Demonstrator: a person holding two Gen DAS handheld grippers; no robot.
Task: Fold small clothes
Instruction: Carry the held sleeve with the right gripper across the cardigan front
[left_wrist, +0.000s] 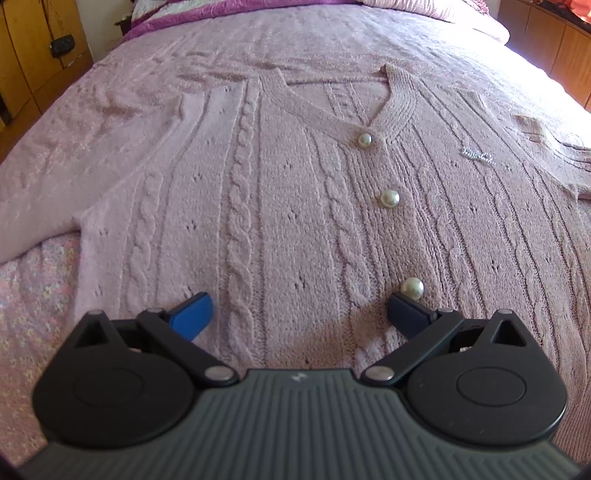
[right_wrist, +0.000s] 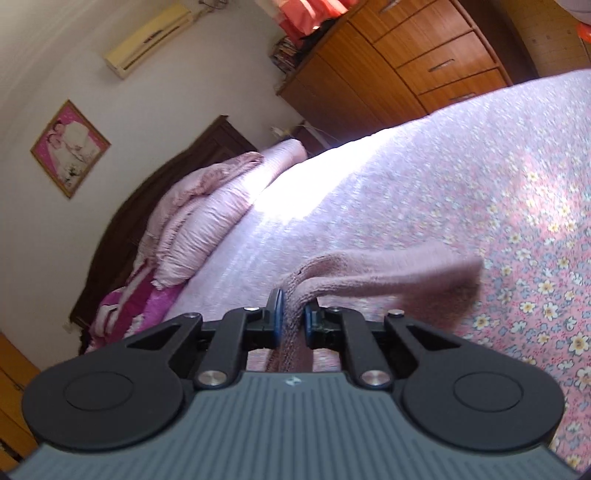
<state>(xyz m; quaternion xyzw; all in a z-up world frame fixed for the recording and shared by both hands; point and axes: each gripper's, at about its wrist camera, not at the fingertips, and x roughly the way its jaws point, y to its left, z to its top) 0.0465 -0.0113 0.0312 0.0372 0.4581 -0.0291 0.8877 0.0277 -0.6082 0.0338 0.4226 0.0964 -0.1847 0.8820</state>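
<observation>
Pink cable-knit wool fills the left wrist view: a cardigan lies spread flat, front up, on the bed, with its V-neck toward the far end and three pearl buttons running down the middle. The left gripper hangs over the lower part of the knit, its blue-padded fingers wide apart with nothing between them; the nearest button sits just beside the right-hand finger. A sparkly motif shows on the chest.

None of that layout appears in the right wrist view, which looks along the bed's floral cover at a tilt. What it shows instead is the right gripper with its pads pressed together on a fold of the pink knit, the pinched cloth raised off the cover and trailing away to the right. Beyond it lie a heap of folded quilts, a wooden chest of drawers, a wall air conditioner and a framed picture.
</observation>
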